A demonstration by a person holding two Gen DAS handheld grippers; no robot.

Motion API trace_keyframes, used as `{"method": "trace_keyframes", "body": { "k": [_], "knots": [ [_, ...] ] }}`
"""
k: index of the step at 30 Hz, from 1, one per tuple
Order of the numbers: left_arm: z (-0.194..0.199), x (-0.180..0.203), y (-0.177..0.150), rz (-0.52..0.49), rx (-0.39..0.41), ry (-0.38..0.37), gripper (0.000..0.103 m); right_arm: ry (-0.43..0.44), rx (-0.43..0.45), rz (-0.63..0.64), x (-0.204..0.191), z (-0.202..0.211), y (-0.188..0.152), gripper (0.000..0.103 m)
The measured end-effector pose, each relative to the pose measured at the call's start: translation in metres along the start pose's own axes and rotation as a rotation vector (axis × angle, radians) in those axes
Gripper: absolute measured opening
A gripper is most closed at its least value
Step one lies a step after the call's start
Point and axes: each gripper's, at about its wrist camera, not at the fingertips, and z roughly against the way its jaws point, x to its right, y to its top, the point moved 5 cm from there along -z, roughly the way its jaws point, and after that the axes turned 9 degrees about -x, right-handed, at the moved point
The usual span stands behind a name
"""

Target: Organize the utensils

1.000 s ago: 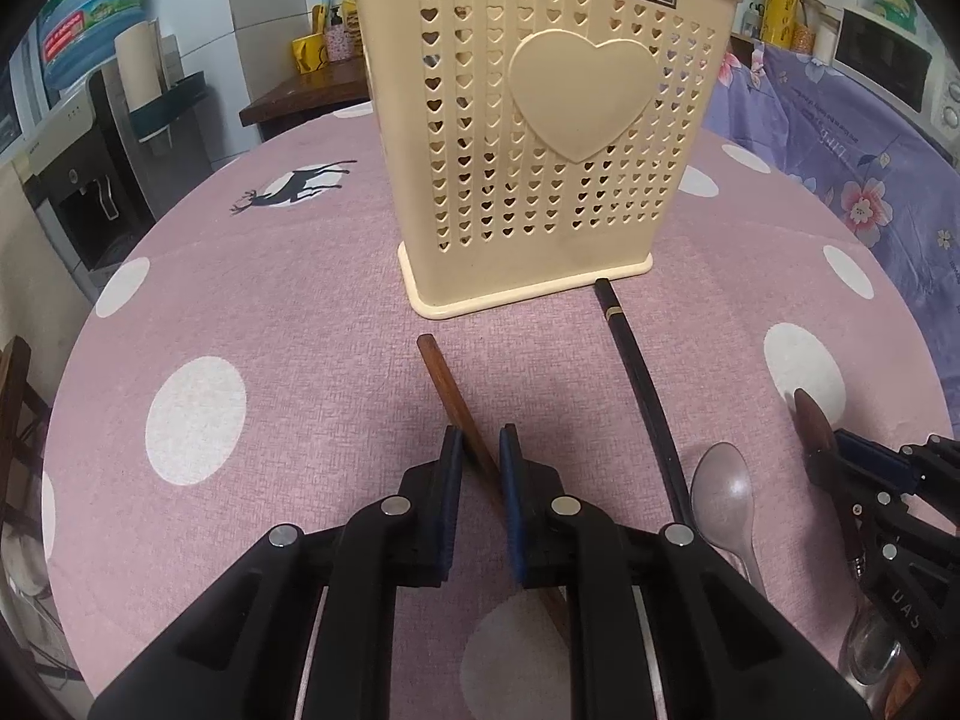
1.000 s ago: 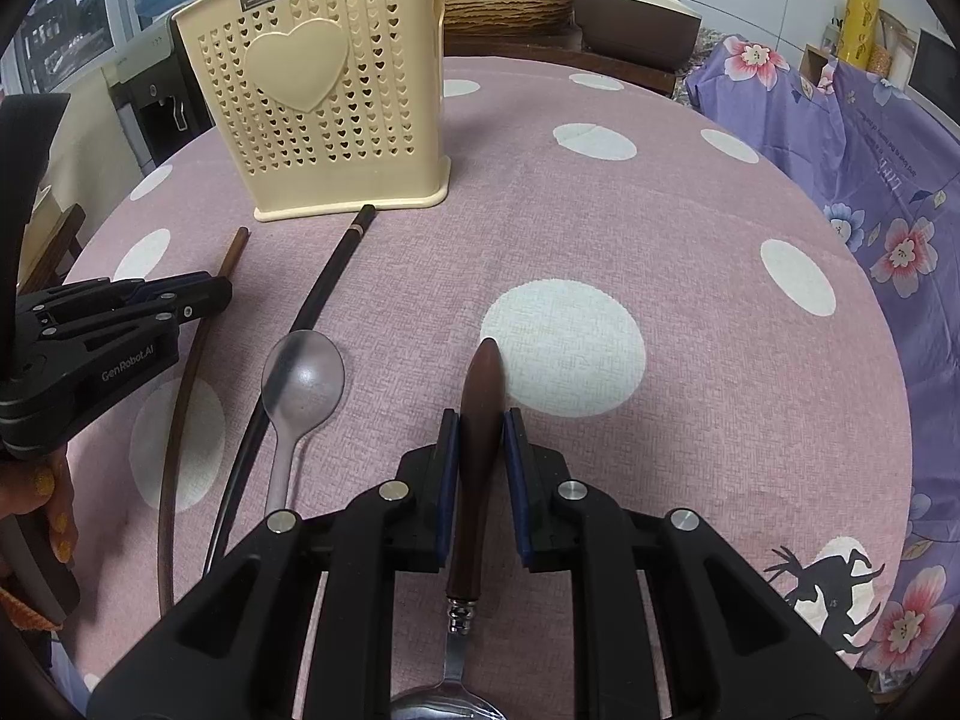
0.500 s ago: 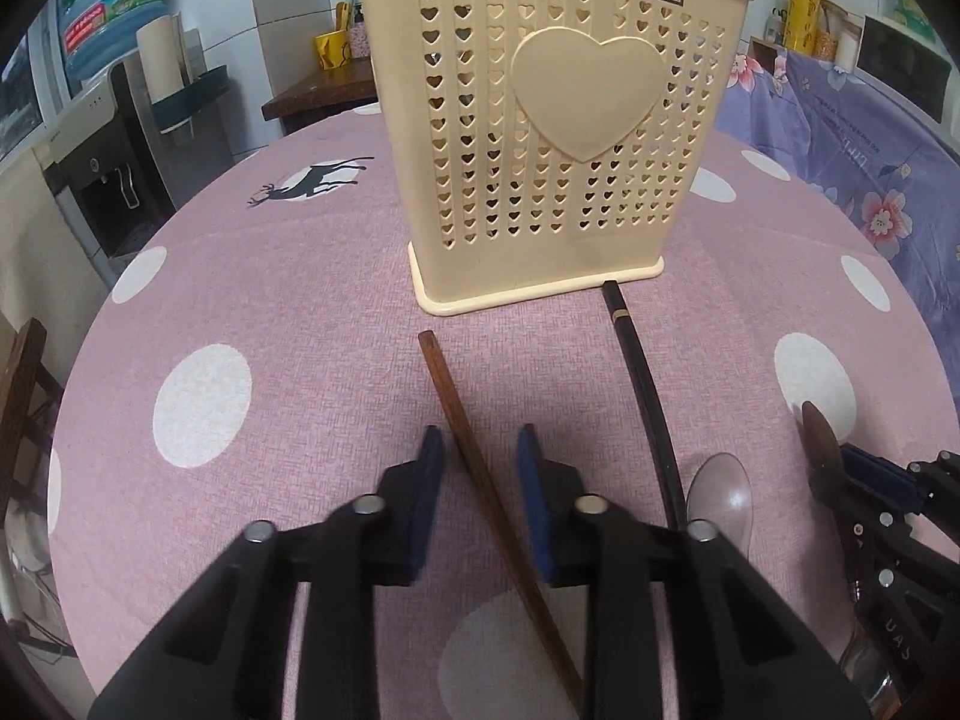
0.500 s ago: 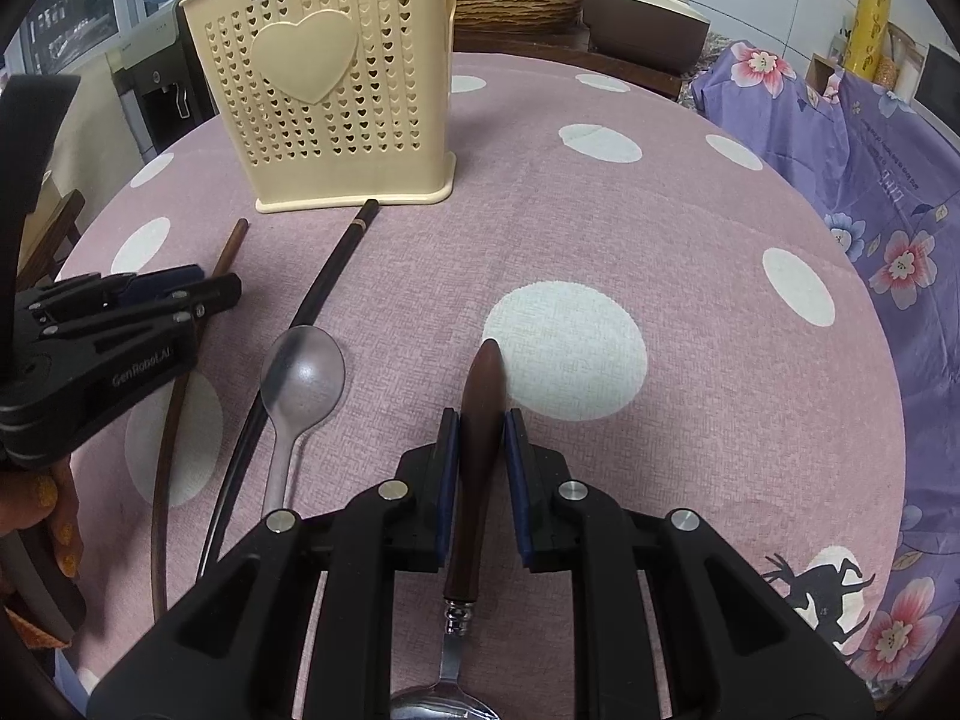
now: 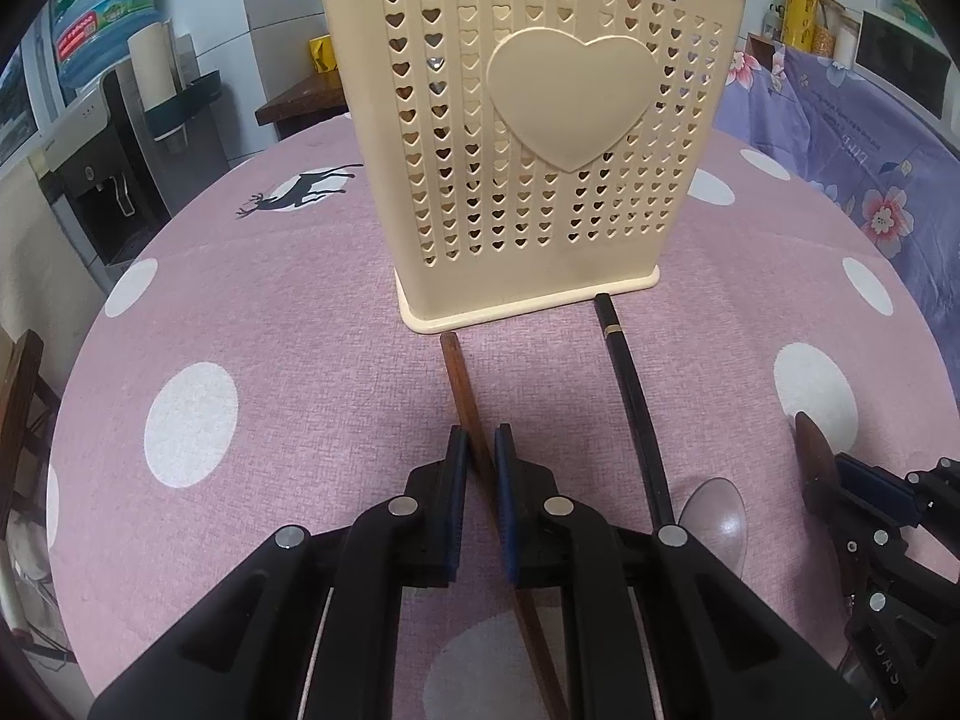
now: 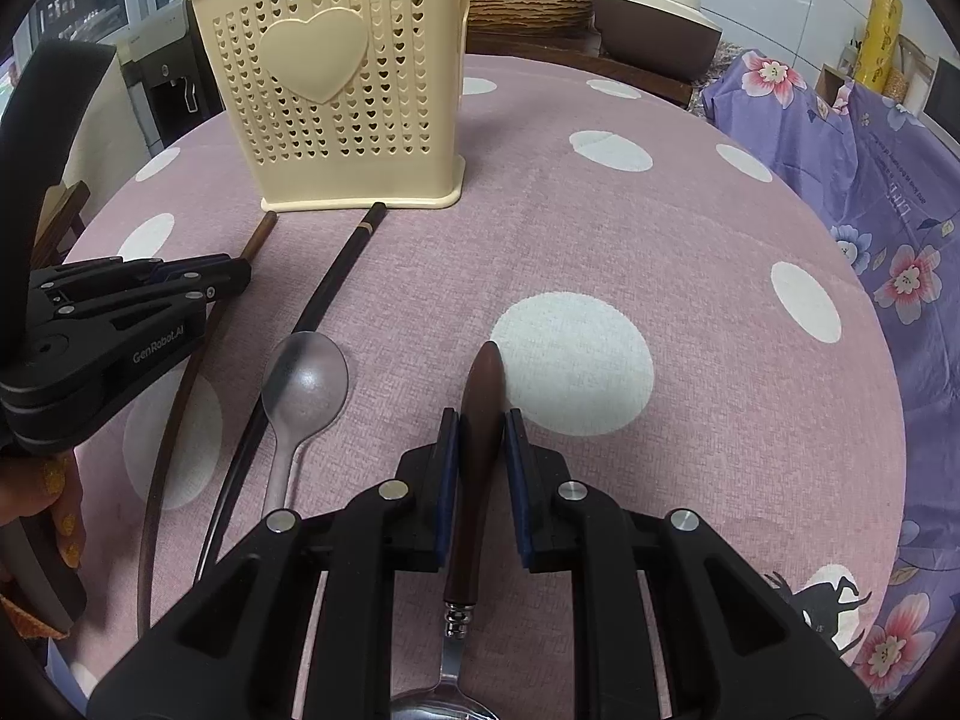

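A cream utensil holder (image 5: 540,210) with heart-shaped holes stands upright on the pink dotted tablecloth (image 6: 660,210). A brown chopstick (image 5: 459,378) lies in front of it, and my left gripper (image 5: 480,438) is closing tight on it, pads against its sides. Beside it lie a black chopstick (image 5: 630,384) and a metal spoon (image 5: 717,516). My right gripper (image 6: 483,420) is shut on the dark wooden handle of a second spoon (image 6: 483,384), whose metal bowl shows at the bottom edge. That spoon still rests on the cloth.
A purple flowered cloth (image 6: 888,192) covers something to the right of the table. Behind the table stand a woven basket (image 6: 528,0) and a brown pot (image 6: 654,18). A water dispenser (image 5: 102,168) stands to the left, off the table.
The left jaws spread a little around the brown chopstick half a second ago and have now closed back onto it. The right gripper and its spoon have not moved.
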Motion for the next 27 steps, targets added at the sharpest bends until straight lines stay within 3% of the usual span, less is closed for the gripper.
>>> {"method": "trace_keyframes", "body": {
  "k": [13, 19, 27],
  "knots": [
    [0.017, -0.012, -0.004, 0.041, 0.046, -0.051, 0.008, 0.037, 0.047, -0.01, -0.001, 0.008, 0.002, 0.016],
    [0.058, -0.022, -0.004, 0.063, 0.134, -0.105, 0.008, 0.056, 0.128, -0.004, 0.001, 0.041, 0.007, 0.016],
    [0.141, -0.033, -0.001, 0.056, 0.305, -0.174, 0.008, 0.151, 0.263, -0.044, 0.022, 0.109, 0.008, 0.016]
  ]
}}
